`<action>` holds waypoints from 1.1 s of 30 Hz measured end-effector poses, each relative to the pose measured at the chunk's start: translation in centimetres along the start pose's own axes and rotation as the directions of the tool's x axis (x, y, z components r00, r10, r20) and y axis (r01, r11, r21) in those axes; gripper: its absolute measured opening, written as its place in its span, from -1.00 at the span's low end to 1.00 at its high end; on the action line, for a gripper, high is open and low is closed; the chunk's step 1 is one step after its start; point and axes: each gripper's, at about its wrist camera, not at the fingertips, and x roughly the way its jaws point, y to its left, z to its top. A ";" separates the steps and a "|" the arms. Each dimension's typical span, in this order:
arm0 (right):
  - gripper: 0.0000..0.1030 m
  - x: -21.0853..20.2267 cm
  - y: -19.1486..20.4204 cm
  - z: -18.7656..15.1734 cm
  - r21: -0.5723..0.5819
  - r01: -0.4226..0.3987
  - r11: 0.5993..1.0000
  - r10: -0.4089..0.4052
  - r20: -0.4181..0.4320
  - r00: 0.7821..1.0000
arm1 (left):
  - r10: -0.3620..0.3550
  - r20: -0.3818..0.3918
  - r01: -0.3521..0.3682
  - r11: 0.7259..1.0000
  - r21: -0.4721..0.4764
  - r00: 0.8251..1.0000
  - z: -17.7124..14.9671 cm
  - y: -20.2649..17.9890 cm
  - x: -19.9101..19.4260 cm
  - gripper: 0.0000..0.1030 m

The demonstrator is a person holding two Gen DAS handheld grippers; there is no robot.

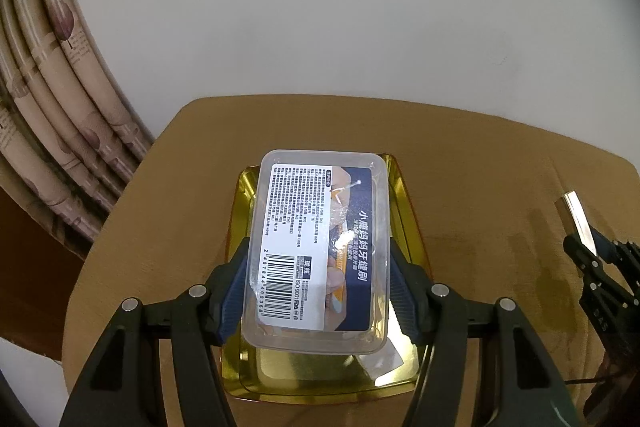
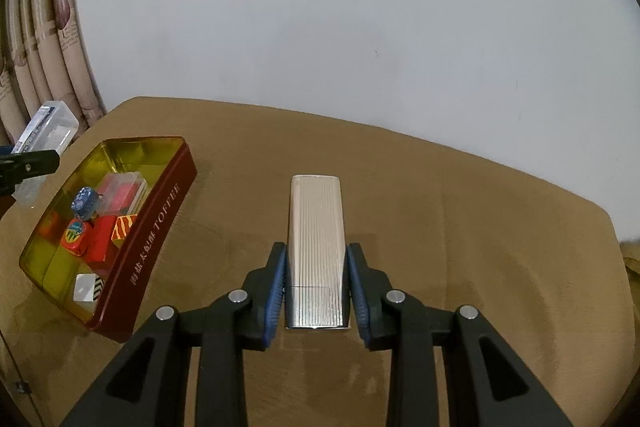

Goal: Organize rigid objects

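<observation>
The left hand-held gripper [image 1: 316, 287] holds a clear box [image 1: 318, 251] with a printed label. Its two blue pads press on the long sides of the box, so it is clamped on the box. The box points away from the gripper, long way forward. It hangs right over the tin [image 1: 404, 187], which sits on the brown tabletop [image 1: 160, 207]. The long side of the box runs the same way as the long side of the tin. So the left hand is the nearer one to the tin, and its box looks ready to go down into it. The tin is red outside and gold inside. It already has small things in it: a blue die [image 2: 84, 201], a little clear case [image 2: 120, 189] and some red blocks [image 2: 102, 239]. They fill the middle of the tin, so the box may have to lie on top of them. The right hand-held gripper [image 2: 316, 283] is clamped on a ribbed silver case [image 2: 316, 239]. The case also points straight ahead, long way forward, over bare tabletop. From this gripper the tin lies off to the left, well apart, so this case would have to travel left to get there. A white wall [image 2: 360, 7] and a curtain [image 1: 48, 87] stand behind.
</observation>
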 end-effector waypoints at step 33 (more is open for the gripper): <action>-0.41 1.3 2.9 -0.8 -0.030 -0.012 0.999 0.011 -0.013 1.000 | -0.009 -0.117 0.005 0.999 -0.033 0.993 -1.9 2.5 4.7 0.14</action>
